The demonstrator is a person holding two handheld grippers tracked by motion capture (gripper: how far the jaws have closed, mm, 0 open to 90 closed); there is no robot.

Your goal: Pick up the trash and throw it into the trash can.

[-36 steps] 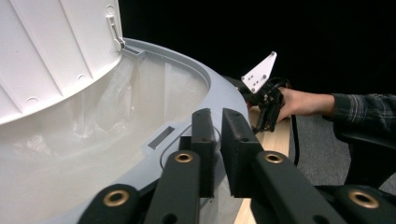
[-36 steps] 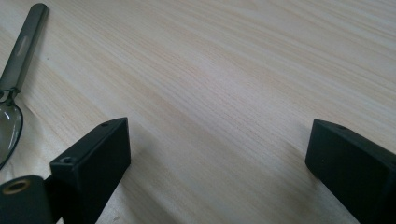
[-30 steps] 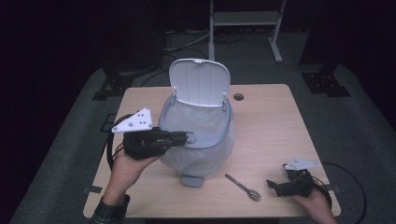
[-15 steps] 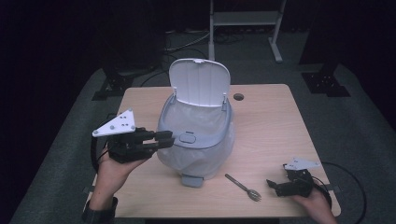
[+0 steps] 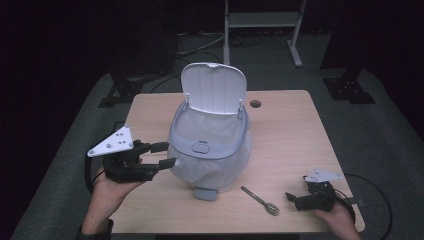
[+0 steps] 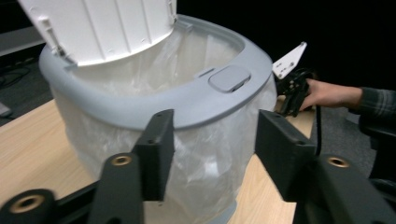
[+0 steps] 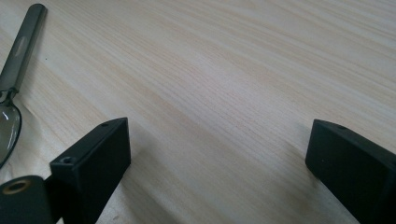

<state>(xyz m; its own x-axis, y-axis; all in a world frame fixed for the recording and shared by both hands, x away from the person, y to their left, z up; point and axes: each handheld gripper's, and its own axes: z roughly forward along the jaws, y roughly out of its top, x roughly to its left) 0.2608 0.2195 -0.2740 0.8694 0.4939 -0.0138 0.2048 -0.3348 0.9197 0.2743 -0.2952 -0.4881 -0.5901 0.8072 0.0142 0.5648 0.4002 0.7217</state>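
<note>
A: At the table's left edge, what is there?

B: Left hand [image 5: 107,192] holding the left gripper [image 5: 165,155] just off the wooden table [image 5: 295,125], grey three-cornered plate on top. Jaws spread, nothing between them, pointing at the bin [image 5: 210,145]. Tips near the bin's side; contact cannot be told from the high view. In the left gripper view [image 6: 212,154] the two black jaws frame the bin's grey rim [image 6: 154,105], with a gap to it.

A: Centre?

B: The bin stands upright in the middle of the table. White lid [image 5: 214,89] raised, hinged at the far side. A clear plastic liner [image 5: 207,167] fills the inside and hangs down over the outside below the rim. Grey latch button at the rim's near side. Small grey foot pedal at the base, facing the person.

A: Right of that?

B: A metal utensil [image 5: 260,200] flat on the table, near the bin's base, apart from it. Kind of utensil: cannot tell.

A: Far right?

B: Right hand [image 5: 340,217] at the near right corner, with the right gripper [image 5: 292,199] low over the table. Jaws wide apart on bare wood in the right gripper view [image 7: 217,158], holding nothing; utensil at that view's left edge.
</note>
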